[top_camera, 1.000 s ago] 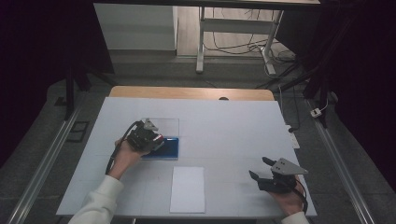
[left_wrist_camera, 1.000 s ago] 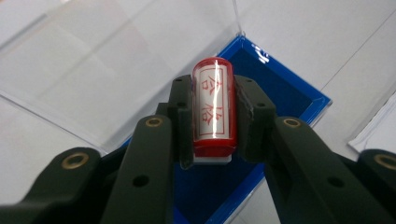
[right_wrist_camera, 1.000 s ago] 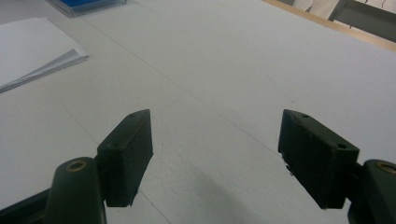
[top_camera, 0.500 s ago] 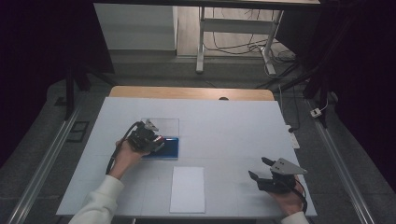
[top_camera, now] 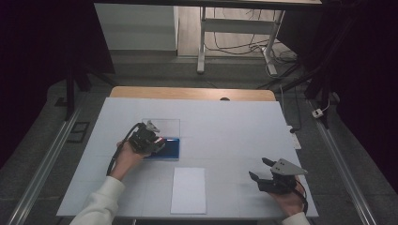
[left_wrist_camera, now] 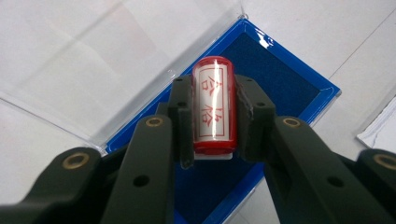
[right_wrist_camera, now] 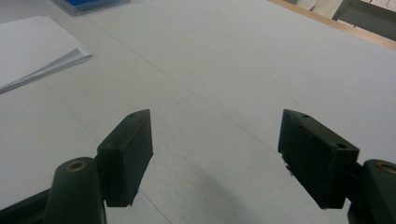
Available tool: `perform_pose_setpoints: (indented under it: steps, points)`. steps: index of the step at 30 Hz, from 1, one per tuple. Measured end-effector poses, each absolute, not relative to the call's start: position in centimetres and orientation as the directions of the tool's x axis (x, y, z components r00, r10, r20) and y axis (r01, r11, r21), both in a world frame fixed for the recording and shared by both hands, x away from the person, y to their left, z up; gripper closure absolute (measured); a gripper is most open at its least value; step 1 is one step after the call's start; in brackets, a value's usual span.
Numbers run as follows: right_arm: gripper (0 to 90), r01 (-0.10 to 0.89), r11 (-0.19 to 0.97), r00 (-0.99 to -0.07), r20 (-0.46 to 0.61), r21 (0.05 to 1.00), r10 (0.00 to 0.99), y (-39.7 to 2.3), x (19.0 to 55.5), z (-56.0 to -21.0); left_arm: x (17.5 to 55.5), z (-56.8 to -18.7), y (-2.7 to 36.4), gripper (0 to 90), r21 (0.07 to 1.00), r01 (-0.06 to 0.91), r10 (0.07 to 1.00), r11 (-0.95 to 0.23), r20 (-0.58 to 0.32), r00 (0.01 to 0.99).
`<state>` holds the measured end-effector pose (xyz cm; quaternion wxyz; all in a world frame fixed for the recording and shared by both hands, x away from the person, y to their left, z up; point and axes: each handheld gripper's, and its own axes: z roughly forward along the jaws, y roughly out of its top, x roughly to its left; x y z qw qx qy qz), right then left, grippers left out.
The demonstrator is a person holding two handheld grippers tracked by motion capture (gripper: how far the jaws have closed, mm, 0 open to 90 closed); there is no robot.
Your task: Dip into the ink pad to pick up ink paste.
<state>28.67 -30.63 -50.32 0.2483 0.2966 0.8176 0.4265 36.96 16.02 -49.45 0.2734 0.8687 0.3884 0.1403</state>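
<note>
Gripping a small red stamp point(left_wrist_camera: 214, 106), the left tool point(left_wrist_camera: 214, 114) has its jaws closed firmly on the cylinder's sides, a pad pressed on each flank. The stamp's white label with red characters faces up toward the tool's camera. It hangs over the dark blue ink pad point(left_wrist_camera: 280, 88) of an open case, whose clear lid point(left_wrist_camera: 93, 60) lies folded back on the far side. From the high view the left tool point(top_camera: 149, 139) sits at the left of the bench point(top_camera: 225, 122), right over the blue pad point(top_camera: 170, 149).

Compared with a second ago, almost nothing has changed: the left hand is in the same spot over the pad and the grip is unchanged, and the right hand has not shifted either. I read that stillness as a pause on or just above the ink; whether the stamp's face is touching the pad I cannot tell.

The right tool point(top_camera: 265, 169) rests at the near right of the bench, jaws wide apart with nothing between them, as the right gripper view point(right_wrist_camera: 212, 154) confirms.

A white stack of paper point(top_camera: 188, 190) lies near the middle front edge, just near of the ink case. My guess is that the inked stamp goes there next, which would mean lifting it clear of the case rim first.
</note>
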Motion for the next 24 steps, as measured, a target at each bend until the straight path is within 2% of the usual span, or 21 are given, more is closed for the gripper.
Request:
perform_pose_setpoints:
  steps: [24]
  points:
    - [25.7, 0.272, 0.465, -0.707, -0.153, 0.842, 0.690, -30.28, 28.80, -50.34, 36.86, -49.57, 15.83, 71.0, 0.579, 0.586, 0.745, -0.567, 0.056, 0.665]
